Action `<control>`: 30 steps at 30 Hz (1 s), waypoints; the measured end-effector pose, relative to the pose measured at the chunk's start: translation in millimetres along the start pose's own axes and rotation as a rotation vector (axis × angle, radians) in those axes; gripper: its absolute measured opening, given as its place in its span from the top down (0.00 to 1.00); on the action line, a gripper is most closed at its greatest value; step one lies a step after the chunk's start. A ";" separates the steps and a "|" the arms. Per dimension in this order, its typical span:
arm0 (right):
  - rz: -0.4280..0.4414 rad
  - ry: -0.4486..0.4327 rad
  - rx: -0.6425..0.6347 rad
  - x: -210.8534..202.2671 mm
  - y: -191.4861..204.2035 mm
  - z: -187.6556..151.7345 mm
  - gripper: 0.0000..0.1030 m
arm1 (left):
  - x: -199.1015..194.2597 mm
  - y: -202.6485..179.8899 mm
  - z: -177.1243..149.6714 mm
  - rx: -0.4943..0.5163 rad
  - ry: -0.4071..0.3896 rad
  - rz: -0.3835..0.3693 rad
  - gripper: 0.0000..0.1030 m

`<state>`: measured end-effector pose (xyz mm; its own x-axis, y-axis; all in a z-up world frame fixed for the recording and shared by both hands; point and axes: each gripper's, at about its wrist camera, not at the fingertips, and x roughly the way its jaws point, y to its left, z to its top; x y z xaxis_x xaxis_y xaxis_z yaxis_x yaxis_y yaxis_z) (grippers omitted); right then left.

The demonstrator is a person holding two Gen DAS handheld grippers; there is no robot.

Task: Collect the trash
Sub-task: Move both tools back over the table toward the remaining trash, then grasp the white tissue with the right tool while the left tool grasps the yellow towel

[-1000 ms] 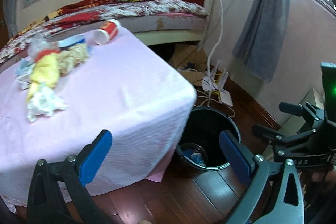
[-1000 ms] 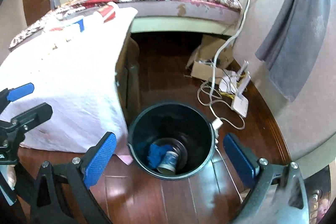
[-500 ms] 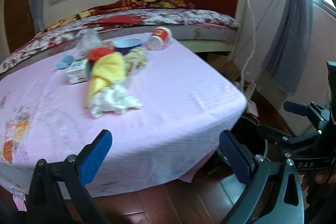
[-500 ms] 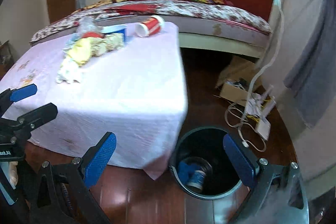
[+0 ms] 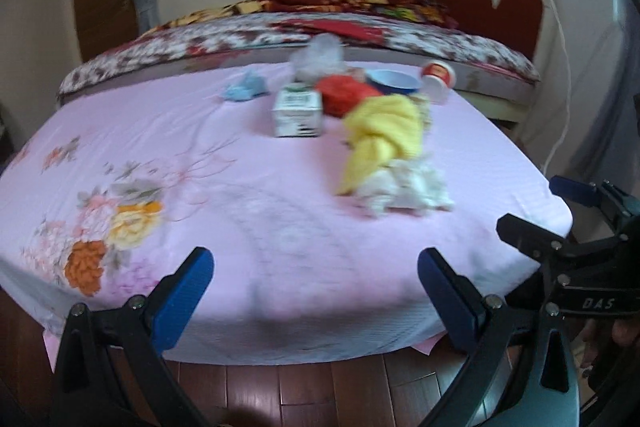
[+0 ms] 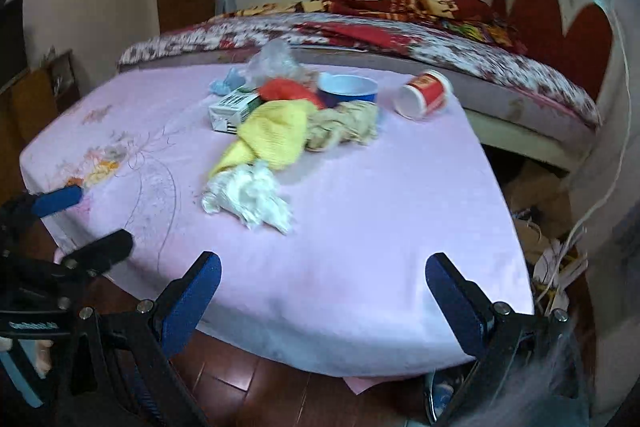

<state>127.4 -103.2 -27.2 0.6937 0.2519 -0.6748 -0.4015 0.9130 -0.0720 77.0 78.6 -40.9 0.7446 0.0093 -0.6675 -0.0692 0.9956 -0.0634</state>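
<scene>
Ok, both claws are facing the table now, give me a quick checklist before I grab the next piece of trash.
1. Left claw open and empty: ok.
2. Right claw open and empty: ok.
3. Nearest trash, the white tissue wad, lying free at the near end of the pile: ok, though the yellow cloth touches its far side.
4. Path to the tissue across the tablecloth unobstructed: ok.
5. Red cup lying on its side, apart from the pile; whether anything is inside: cannot tell.
6. Bin position for the drop: cannot tell, only a sliver shows under the table edge in the right view.
</scene>
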 end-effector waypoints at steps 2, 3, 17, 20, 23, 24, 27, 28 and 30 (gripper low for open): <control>0.018 -0.004 -0.011 13.7 11.0 8.3 0.00 | 2.8 11.6 1.6 -0.019 0.008 -0.004 0.02; 0.027 -0.004 -0.018 19.7 14.3 11.4 0.00 | 4.3 19.0 2.2 -0.024 0.005 0.006 0.02; 0.150 0.069 -0.057 87.5 37.3 25.4 0.60 | 29.2 39.0 12.6 -0.039 0.023 0.002 0.09; 0.185 0.078 -0.036 79.9 27.1 21.5 0.64 | 34.7 30.9 14.6 -0.028 0.027 -0.020 0.11; 0.150 0.072 -0.025 66.2 10.4 14.3 0.64 | 39.8 18.5 18.5 -0.019 0.027 -0.056 0.13; 0.126 0.060 -0.016 60.4 2.7 13.6 0.64 | 41.6 13.4 20.4 -0.016 0.024 -0.068 0.13; 0.029 0.035 0.021 52.2 -24.3 16.7 0.64 | 50.3 -7.0 28.7 0.002 0.019 -0.106 0.13; 0.002 0.032 0.044 51.7 -34.7 18.3 0.64 | 53.2 -13.6 32.1 0.009 0.016 -0.113 0.13; -0.033 0.038 0.091 55.6 -53.5 21.3 0.64 | 61.8 -29.9 42.3 0.025 0.010 -0.128 0.14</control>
<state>200.2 -131.1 -45.2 0.6819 0.2110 -0.7004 -0.3219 0.9464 -0.0283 153.2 53.4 -48.9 0.7398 -0.1185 -0.6623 0.0422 0.9906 -0.1300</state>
